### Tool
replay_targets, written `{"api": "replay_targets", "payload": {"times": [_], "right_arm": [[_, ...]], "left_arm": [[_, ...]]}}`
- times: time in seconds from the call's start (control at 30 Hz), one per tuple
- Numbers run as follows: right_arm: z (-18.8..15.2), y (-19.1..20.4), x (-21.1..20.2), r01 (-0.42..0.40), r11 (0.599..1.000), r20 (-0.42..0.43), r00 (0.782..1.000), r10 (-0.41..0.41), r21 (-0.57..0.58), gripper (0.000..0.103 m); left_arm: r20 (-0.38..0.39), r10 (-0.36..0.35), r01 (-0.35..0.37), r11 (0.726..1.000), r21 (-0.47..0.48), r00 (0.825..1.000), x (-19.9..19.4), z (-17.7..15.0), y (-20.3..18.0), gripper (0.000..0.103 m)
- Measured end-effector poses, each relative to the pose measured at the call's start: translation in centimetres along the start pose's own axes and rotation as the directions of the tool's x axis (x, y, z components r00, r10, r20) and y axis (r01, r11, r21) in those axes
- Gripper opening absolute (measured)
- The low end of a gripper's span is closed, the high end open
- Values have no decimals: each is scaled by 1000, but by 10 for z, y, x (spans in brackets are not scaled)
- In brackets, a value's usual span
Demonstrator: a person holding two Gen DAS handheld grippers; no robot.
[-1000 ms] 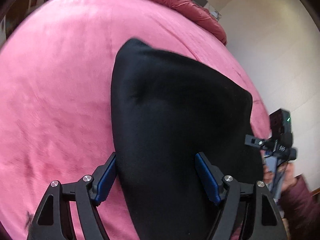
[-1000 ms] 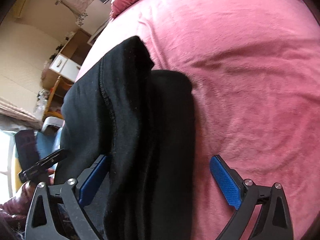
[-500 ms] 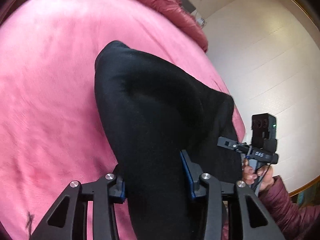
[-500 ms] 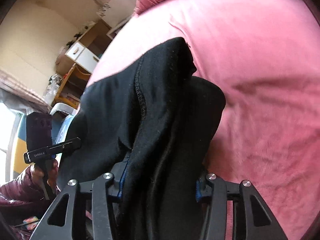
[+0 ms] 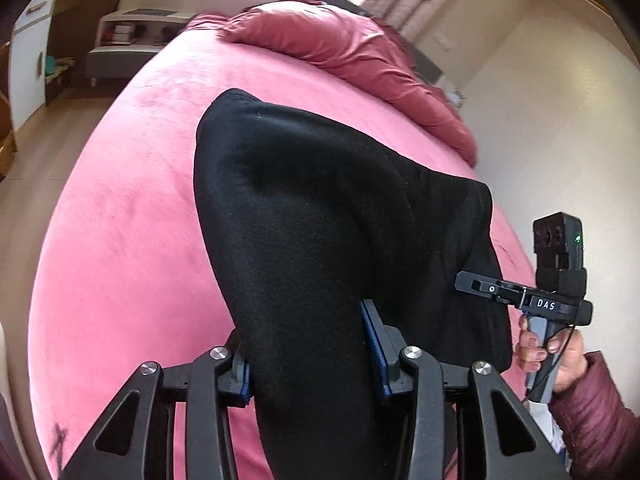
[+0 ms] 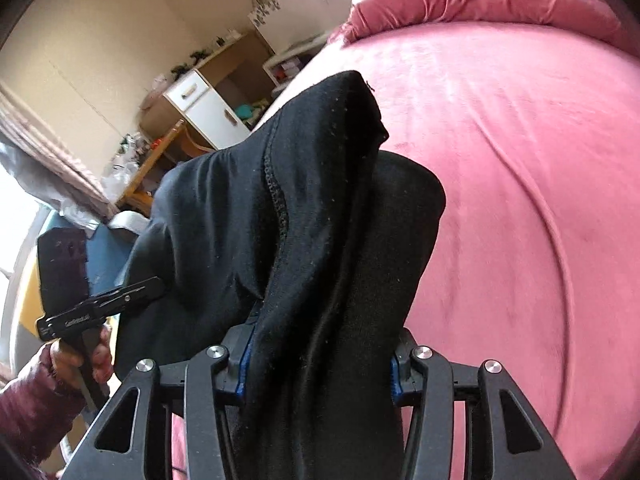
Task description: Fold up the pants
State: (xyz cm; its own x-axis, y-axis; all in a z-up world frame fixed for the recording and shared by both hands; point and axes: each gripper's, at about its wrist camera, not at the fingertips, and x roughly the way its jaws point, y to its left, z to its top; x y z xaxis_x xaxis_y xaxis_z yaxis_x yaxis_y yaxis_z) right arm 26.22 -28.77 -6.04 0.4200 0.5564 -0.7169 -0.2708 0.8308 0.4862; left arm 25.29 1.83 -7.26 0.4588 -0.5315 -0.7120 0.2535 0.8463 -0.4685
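Note:
The black pants lie folded on a pink bed, their near end lifted. My left gripper is shut on a thick fold of the black cloth, blue pads pressed into both sides. The right gripper is likewise shut on the pants, bunched between its pads, a stitched seam running up the cloth. From the left wrist view the other gripper shows at the right, held by a hand in a maroon sleeve. The right wrist view shows the left one at the left.
A dark red duvet is piled at the bed's far end. Beyond the bed's left edge stand a white cabinet, a wooden chair and shelves. A pale wall is close on the right.
Both grippers were open around the pants' near end, then shut on the cloth. Both have since risen and pulled back with it, lifting the pants' near end off the bed.

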Motion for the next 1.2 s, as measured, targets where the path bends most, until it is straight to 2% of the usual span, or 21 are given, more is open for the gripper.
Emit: {"api": "replay_targets", "payload": {"times": [0.1, 0.13, 0.17, 0.23, 0.33, 0.4, 0.47, 0.53, 0.6, 0.67, 0.77, 0.9, 1.13, 1.2], "right_arm": [[24, -6, 35, 51, 999, -42, 998, -50, 18, 51], [27, -8, 42, 62, 998, -56, 997, -61, 17, 54], [29, -12, 52, 82, 997, -72, 994, -81, 15, 58], [26, -22, 64, 107, 993, -70, 992, -104, 40, 78], [18, -21, 63, 90, 994, -33, 996, -88, 55, 80], [17, -17, 60, 118, 991, -33, 993, -116, 69, 85], [14, -13, 49, 167, 983, -19, 986, -166, 76, 86], [11, 3, 37, 261, 965, 31, 965, -262, 25, 87], [6, 21, 27, 332, 943, 69, 941, -331, -9, 87], [-1, 41, 12, 406, 913, 131, 908, -398, -41, 87], [-13, 67, -2, 468, 882, 194, 871, -452, -47, 87], [-44, 87, -23, 482, 876, 229, 856, -464, -28, 87], [-77, 114, -34, 526, 850, 252, 824, -508, -6, 87], [-85, 121, -36, 532, 847, 257, 819, -513, -6, 89]], "left_arm": [[-42, 53, -54, 998, -18, 998, 30, 8, 10, 47], [-52, 54, -56, 998, -33, 997, 35, 8, 12, 51], [-68, 52, -56, 997, -48, 996, 43, 8, 18, 61], [-61, 56, -60, 996, -64, 997, 46, 8, 26, 70], [-41, 71, -74, 996, -58, 997, 40, 3, 25, 73], [-22, 124, -126, 990, -64, 992, 29, 1, 23, 73], [14, 211, -210, 977, -47, 977, 14, -5, 12, 74], [46, 301, -300, 953, -35, 953, 5, -11, -5, 74], [89, 362, -360, 932, -38, 928, -9, -20, -18, 74], [120, 402, -399, 915, -51, 908, -19, -30, -32, 74], [158, 420, -413, 908, -77, 894, -36, -48, -41, 74], [207, 435, -430, 900, -73, 876, -53, -64, -56, 74], [261, 467, -473, 880, -43, 845, -87, -95, -76, 74], [259, 472, -479, 877, -39, 843, -92, -104, -78, 74]]}}
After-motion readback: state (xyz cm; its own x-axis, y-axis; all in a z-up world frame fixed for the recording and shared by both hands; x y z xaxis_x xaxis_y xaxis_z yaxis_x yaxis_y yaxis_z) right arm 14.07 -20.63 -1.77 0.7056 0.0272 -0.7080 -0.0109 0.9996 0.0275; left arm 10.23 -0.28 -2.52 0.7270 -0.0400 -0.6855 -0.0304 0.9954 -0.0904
